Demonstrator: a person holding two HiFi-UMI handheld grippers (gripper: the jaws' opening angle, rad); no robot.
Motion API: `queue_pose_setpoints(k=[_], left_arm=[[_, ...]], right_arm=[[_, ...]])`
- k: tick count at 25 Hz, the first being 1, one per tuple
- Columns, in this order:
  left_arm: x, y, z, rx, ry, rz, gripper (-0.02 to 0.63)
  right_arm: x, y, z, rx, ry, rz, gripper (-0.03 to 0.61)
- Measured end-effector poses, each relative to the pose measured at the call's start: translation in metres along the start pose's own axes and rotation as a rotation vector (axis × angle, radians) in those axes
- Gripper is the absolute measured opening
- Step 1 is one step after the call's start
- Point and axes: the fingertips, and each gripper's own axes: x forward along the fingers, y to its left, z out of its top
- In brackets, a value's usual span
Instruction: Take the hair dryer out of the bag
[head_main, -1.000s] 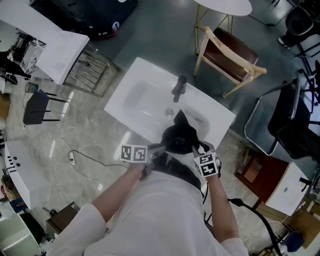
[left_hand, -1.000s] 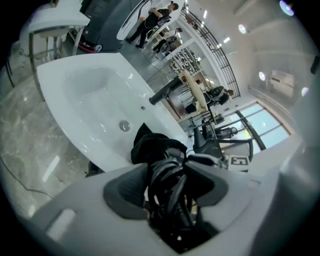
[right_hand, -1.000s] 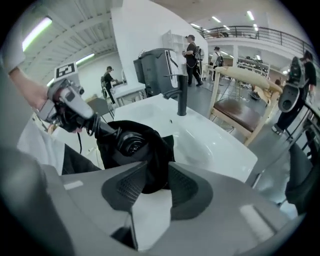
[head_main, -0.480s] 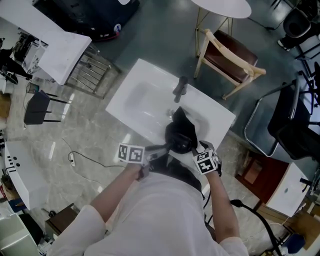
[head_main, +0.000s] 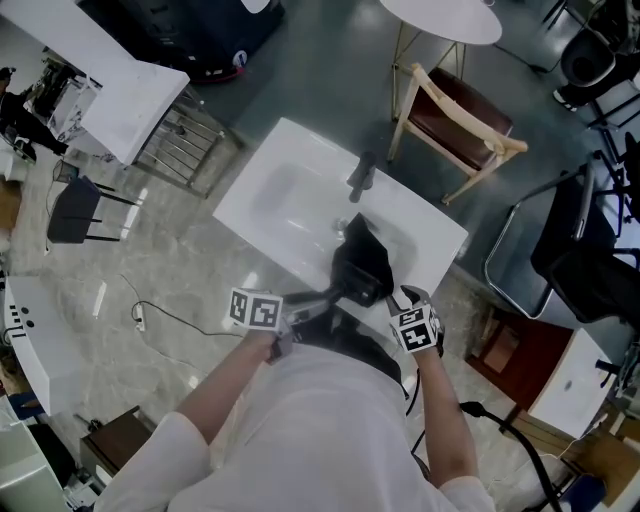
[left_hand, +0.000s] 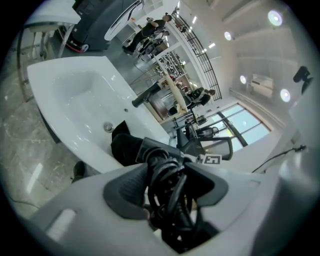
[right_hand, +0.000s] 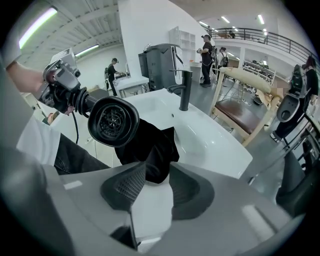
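Observation:
The black hair dryer (right_hand: 112, 120) hangs above the sink's near edge, its round rear grille toward the right gripper view. My left gripper (left_hand: 167, 185) is shut on its handle and coiled black cord (left_hand: 170, 200); in the head view the left gripper (head_main: 325, 298) is left of the dryer (head_main: 362, 285). The black bag (head_main: 358, 242) lies slumped on the sink rim under the dryer's head. My right gripper (right_hand: 157, 175) is at the bag's near edge. Its jaws have just been closing, with a fold of the bag (right_hand: 150, 145) filling the gap between them.
The white sink (head_main: 285, 195) has a dark faucet (head_main: 360, 175) at its far side and a drain (left_hand: 107, 127). Behind it stand a wooden chair (head_main: 460, 110) and a round white table (head_main: 445, 15). A black office chair (head_main: 580, 240) is at right. A cable lies on the floor (head_main: 165, 315).
My left gripper has lifted and drawn back to the left with the hair dryer, so more of the dryer shows above the bag. The right gripper has hardly shifted.

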Motion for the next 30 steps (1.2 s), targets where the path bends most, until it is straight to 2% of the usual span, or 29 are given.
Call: queue_pose_setpoints(k=[11, 23, 26, 30], left_arm=[[-0.025, -0.02, 0.006, 0.003, -0.168, -0.035, 0.229], [-0.058, -0.029, 0.029, 0.019, -0.202, -0.105, 0.229], [-0.073, -0.029, 0.036, 0.026, -0.2, -0.127, 0.228], [-0.09, -0.029, 0.047, 0.042, -0.198, -0.154, 0.228]], right_arm=[[-0.038, 0.018, 0.019, 0.061, -0.15, -0.018, 0.117], [-0.09, 0.044, 0.053, 0.142, -0.259, -0.096, 0.107], [-0.103, 0.052, 0.064, 0.204, -0.298, -0.126, 0.097], [-0.12, 0.059, 0.072, 0.376, -0.386, -0.144, 0.074]])
